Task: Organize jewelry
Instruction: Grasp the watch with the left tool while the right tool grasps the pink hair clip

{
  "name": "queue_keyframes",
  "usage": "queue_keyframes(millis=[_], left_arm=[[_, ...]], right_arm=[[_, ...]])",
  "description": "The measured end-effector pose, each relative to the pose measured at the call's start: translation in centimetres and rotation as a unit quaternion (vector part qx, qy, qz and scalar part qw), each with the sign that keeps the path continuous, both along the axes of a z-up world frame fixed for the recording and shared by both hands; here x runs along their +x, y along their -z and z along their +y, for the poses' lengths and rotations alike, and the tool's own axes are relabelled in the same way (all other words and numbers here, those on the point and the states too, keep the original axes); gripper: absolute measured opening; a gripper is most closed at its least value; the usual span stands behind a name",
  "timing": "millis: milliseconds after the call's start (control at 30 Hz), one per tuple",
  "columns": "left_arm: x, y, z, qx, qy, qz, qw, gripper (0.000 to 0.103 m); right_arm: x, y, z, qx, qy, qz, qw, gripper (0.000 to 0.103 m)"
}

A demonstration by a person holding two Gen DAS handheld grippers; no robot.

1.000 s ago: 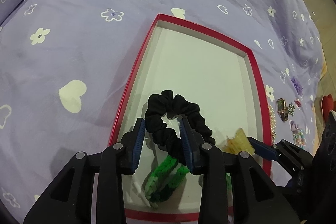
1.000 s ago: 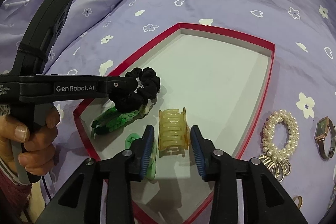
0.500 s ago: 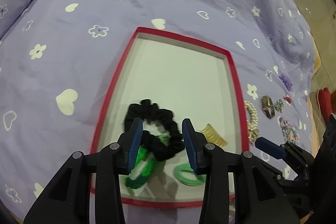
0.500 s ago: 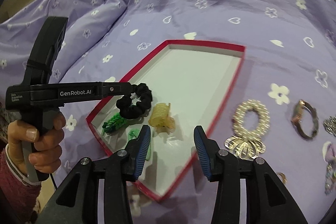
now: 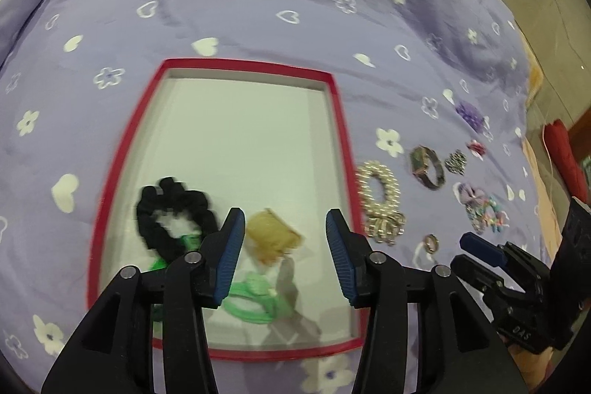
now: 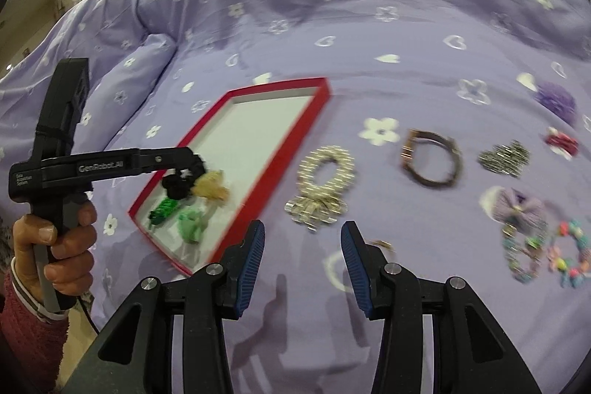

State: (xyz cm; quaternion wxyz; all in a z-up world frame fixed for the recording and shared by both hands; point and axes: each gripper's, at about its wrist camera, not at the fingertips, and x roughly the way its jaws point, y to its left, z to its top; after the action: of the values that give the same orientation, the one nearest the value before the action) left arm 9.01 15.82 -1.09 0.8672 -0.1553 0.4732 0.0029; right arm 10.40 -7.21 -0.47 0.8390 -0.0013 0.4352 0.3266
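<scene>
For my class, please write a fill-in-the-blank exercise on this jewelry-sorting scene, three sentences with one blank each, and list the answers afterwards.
1. The black scrunchie lies inside the tray with the ____ rim.
2. The pearl bracelet lies on the ____ bedspread, outside the tray.
3. Both the left gripper and the right gripper are ____, holding nothing.

Answers: red; purple; open

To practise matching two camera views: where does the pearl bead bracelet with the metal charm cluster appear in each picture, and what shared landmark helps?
Left wrist view: the pearl bead bracelet lies right of centre, on the purple bedspread.
Right wrist view: the bracelet lies near centre, above the open right gripper.
Shared landmark: the red-rimmed shallow tray, immediately left of the bracelet in both.
</scene>
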Motion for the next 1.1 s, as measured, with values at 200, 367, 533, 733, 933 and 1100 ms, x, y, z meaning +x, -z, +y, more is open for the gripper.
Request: queue_keyframes(millis=[200,367,533,733,933,1100], left_arm=[[0.8,-0.4,-3.1,0.005,0.032,-0.001,0.9995,0.045],[1.5,-0.6,-5.4,0.008,0.053,0.000,0.9986,0.045],[2.2,-0.6,-7.3,0.013,0.072,0.002,0.9973,0.045],[3.1,-0.4,-9.1,0.017,0.086,0.006,0.9961,0.045],[4.5,-0.2,-11.2,0.018,0.103,0.009,0.9944,0.045],[6.1,0.0,-12.9,0.020,0.117,0.010,0.9929,0.045]], right_arm=[[0.1,0.3,-3.8,-0.001,0.039,0.003,0.999,0.045],[0.2,0.4,-7.1,0.000,0.071,0.004,0.997,0.045],[0.4,0.2,-9.8,0.001,0.102,-0.002,0.995,0.045],[0.9,0.2,-12.0,0.002,0.125,-0.003,0.992,0.045],[1.8,0.3,-13.3,0.006,0.139,-0.005,0.990,0.045],[3.3,0.2,-14.1,0.002,0.146,-0.010,0.989,0.045]])
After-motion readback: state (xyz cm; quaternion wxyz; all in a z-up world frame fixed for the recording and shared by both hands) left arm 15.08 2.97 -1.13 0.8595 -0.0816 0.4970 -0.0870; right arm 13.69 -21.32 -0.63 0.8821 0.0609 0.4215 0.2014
